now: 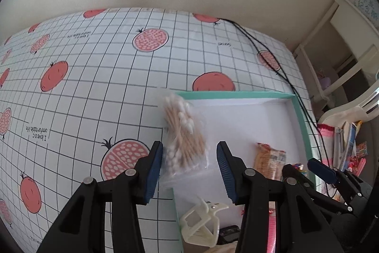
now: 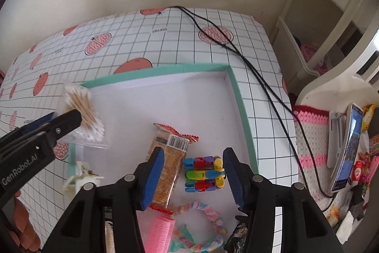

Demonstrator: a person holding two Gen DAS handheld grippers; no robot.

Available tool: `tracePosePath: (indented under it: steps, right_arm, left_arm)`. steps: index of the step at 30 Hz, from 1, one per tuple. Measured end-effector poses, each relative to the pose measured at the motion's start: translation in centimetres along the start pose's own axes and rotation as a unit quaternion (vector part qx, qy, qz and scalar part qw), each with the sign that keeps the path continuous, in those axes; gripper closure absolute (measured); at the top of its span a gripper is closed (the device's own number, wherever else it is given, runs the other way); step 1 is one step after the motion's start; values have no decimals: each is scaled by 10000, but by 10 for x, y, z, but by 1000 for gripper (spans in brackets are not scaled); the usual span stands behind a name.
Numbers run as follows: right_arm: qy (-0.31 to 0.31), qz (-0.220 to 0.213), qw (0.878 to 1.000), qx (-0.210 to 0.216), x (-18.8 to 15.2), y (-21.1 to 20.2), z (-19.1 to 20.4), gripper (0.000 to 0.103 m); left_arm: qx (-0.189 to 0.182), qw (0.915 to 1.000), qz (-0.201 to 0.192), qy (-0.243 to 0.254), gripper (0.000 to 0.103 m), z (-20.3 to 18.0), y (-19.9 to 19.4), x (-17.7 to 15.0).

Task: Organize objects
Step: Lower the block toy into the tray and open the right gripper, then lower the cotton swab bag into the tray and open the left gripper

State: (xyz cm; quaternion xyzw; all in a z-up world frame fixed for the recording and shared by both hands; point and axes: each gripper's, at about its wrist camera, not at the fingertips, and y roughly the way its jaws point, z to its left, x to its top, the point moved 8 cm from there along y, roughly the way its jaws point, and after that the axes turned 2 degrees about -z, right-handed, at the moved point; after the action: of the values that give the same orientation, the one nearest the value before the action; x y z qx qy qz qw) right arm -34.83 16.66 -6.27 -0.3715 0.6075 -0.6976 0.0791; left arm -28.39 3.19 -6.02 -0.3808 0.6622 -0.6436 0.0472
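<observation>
My left gripper point(image 1: 189, 148) is shut on a clear bag of cotton swabs point(image 1: 183, 139), which hangs over the left wall of the teal-rimmed white box point(image 1: 236, 94). In the right wrist view the same bag point(image 2: 83, 115) sits at that gripper's tip point(image 2: 64, 117), near the box's far-left corner. My right gripper point(image 2: 193, 155) stands open above a colourful plastic toy point(image 2: 203, 174) on the box floor point(image 2: 165, 91). The toy lies close to the right pad, with a gap on its left side.
Inside the box lie an orange snack packet point(image 2: 169, 165), a white claw clip point(image 2: 80, 179), a pink roller point(image 2: 157, 234) and a pastel braided band point(image 2: 213, 212). A black cable point(image 2: 260, 82) crosses the pomegranate-print cloth. A phone on a stand point(image 2: 348, 146) and clutter sit right of the table.
</observation>
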Motion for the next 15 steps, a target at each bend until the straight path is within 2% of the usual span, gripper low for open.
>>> tracePosePath:
  steps: [5,9,11,15]
  right_arm:
    - [-21,-286,9996,54,12,-22,3,46]
    - [19,-466,9988,144,19,-38,7,42]
    - [16,-539,9985,138,22,-44,7,37]
    - [31,-596,9981,166,24,-49,9,31]
  left_arm:
    - [-120,9999,-121,7,55,-6,-17,11]
    - [0,9998,-190,28,53,-5,-31,17]
    - [55,9998,-213,1,47,-2,-36,20]
    - [192,9995,-231,-49,44,5,-44,23]
